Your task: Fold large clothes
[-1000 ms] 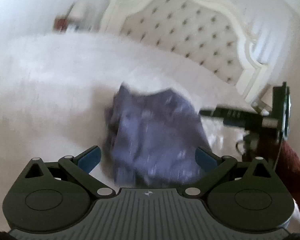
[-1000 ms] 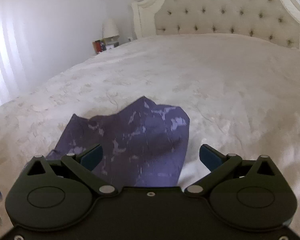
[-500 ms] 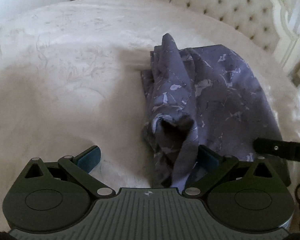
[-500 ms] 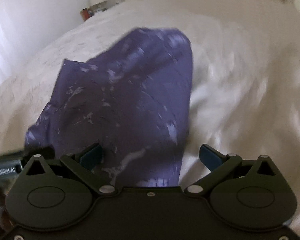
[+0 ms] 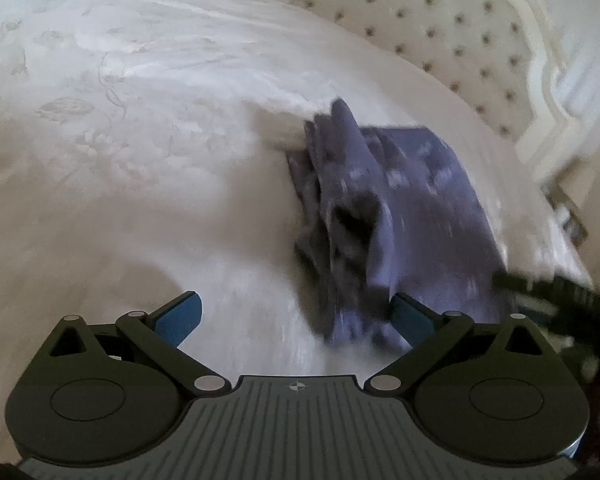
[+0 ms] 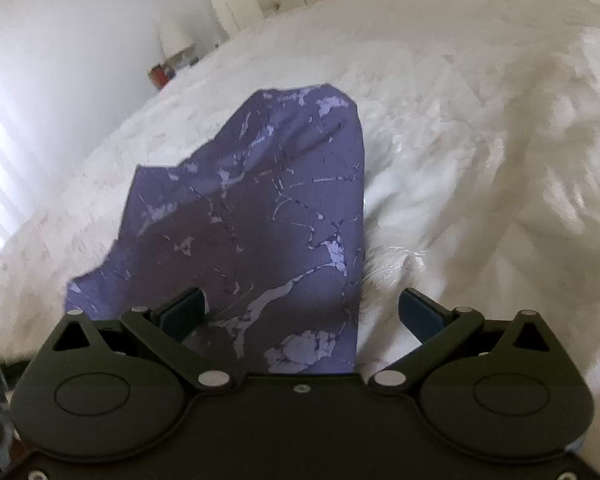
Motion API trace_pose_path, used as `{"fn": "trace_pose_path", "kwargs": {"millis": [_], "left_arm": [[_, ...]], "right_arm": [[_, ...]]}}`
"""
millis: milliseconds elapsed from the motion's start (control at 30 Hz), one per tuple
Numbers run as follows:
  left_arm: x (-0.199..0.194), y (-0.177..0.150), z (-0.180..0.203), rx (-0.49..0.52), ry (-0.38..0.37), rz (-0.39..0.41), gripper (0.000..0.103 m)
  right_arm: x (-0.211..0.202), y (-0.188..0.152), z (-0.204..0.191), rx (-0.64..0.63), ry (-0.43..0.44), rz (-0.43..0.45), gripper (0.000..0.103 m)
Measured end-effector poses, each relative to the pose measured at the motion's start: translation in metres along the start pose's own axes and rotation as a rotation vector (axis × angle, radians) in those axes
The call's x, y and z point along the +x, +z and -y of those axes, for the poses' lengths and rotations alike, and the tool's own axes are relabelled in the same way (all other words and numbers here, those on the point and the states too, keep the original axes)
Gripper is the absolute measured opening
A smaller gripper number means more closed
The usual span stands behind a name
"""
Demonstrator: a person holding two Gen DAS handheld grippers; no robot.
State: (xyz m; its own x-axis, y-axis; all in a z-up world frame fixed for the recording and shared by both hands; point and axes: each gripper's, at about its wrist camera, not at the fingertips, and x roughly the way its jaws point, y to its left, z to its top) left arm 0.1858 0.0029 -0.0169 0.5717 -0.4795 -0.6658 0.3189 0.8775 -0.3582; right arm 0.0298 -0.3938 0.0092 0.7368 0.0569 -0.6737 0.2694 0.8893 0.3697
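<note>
On white bed (image 5: 140, 160), purple garment (image 6: 260, 220), left hand-held gripper (image 5: 296, 320) wide apart, right hand-held gripper (image 6: 302, 312) wide apart, neither gripping.

A big bed (image 5: 140, 128) has a white cover with a faint flower pattern. A soft padded headboard (image 5: 440, 32) with little buttons stands at its far end. 1 purple cloth (image 6: 260, 208) with pale marks lies on the cover, flat on one side and bunched up on the other.
</note>
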Motion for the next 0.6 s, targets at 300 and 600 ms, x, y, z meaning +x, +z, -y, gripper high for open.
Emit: {"fn": "trace_pose_path", "kwargs": {"millis": [300, 600], "left_arm": [[0.022, -0.019, 0.048, 0.372, 0.052, -0.039, 0.101], [0.049, 0.000, 0.028, 0.442, 0.214, -0.041, 0.102]], "right_arm": [[0.002, -0.016, 0.002, 0.030, 0.008, -0.006, 0.103], [0.002, -0.021, 0.007, 0.050, 0.030, 0.001, 0.103]]}}
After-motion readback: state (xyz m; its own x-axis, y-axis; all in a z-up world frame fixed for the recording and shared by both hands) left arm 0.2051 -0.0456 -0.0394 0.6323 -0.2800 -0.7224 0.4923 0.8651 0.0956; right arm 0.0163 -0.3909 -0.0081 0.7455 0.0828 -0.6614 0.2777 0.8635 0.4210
